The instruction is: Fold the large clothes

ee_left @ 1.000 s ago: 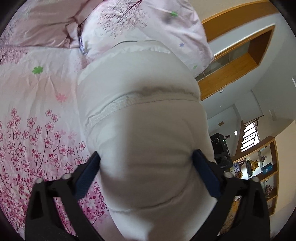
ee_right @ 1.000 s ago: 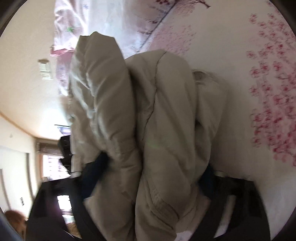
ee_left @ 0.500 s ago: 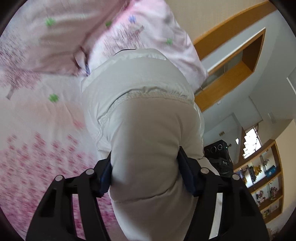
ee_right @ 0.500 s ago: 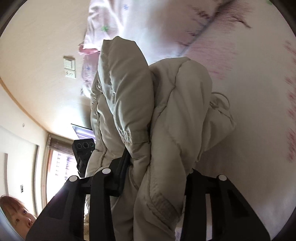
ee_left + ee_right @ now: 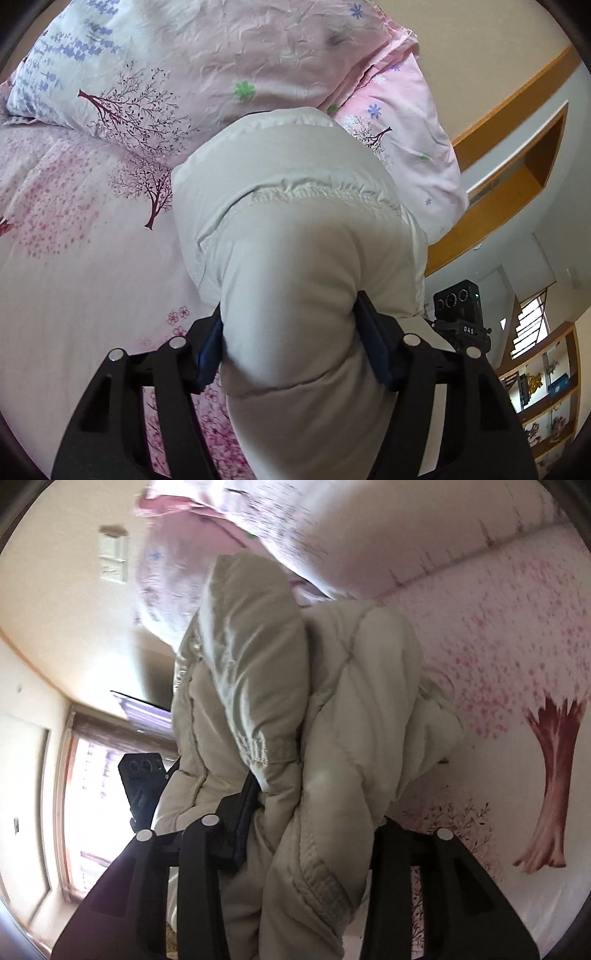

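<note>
So both grippers are clamping onto the same puffy off-white jacket (image 5: pixel 295 258) right now. The left gripper (image 5: pixel 291 343) is squeezing a thick padded roll of it between its blue-padded fingers (image 5: pixel 208 354), and the fabric is bulging out above and below the pinch, with a gathered elastic seam running across the top of the bundle. The right gripper (image 5: pixel 314 812) is gripping a bunched-up wad of the jacket (image 5: pixel 332 701) too, with a quilted fold and a cuff-like edge spilling down between the black fingers (image 5: pixel 240 812), so neither one is sitting open, they're both closed on cloth. The jacket is hanging over a bed covered in a pink cherry-blossom sheet (image 5: pixel 74 240), and I can't tell whether it's touching it. A big crumpled pink pillow (image 5: pixel 258 55) with tree prints is lying just behind the jacket in the left view. Off to the right side a black camera (image 5: pixel 460 304) on a stand is poking out next to the jacket, with wooden shelves (image 5: pixel 535 387) in the background.
</note>
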Tool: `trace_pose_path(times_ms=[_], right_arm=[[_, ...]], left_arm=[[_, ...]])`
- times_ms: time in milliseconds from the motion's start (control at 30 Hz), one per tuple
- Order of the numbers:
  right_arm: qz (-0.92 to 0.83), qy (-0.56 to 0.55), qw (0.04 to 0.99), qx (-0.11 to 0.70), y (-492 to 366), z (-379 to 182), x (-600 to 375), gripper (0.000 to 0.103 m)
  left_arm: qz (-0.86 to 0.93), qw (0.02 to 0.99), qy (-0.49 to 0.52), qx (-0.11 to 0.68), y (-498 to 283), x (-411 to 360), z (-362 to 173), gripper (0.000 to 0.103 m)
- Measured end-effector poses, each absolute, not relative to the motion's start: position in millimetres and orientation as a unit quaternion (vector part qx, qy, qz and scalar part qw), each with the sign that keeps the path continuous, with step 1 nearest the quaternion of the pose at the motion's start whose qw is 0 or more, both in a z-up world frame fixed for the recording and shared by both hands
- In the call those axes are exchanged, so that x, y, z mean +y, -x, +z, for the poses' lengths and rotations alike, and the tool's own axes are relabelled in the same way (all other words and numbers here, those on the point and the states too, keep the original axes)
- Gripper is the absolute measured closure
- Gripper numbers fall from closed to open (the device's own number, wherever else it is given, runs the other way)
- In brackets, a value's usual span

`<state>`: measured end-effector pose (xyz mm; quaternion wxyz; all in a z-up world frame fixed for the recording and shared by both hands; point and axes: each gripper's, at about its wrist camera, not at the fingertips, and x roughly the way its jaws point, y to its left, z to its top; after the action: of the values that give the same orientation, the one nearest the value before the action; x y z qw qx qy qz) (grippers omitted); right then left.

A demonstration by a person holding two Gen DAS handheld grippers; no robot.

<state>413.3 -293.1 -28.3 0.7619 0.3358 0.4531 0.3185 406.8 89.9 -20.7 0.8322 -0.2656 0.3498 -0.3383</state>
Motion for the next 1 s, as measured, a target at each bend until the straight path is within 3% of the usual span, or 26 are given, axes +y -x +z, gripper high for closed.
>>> trace_pose_path(times_ms=[167, 433, 700, 867, 1000], right_arm=[[0.267, -0.356, 0.751, 0.488, -411.4, -46.7, -300.0, 0.040], [0.205, -0.306, 0.816, 0.445, -370.0, -1.7, -310.9, 0.040], [0.137, -0.175, 0.920, 0.323, -297.2, 61.7, -287.7, 0.040], [0.143, -0.092, 0.941, 0.294, -274.1, 68.1, -239.4, 0.050], [0.147, -0.069, 0.943, 0.289, -275.0, 65.3, -228.4, 0.053]], left_arm=[[-0.312, 0.862, 0.212, 0.339, -405.7, 74.9, -7.6, 0.023], [-0.202, 0.932, 0.071, 0.291, -373.9, 55.4, 27.4, 0.017], [-0.154, 0.954, 0.020, 0.255, -339.4, 44.0, 48.2, 0.006], [-0.141, 0.962, 0.000, 0.236, -310.1, 34.0, 52.9, 0.002], [-0.129, 0.963, -0.019, 0.235, -291.6, 24.6, 51.6, 0.002]])
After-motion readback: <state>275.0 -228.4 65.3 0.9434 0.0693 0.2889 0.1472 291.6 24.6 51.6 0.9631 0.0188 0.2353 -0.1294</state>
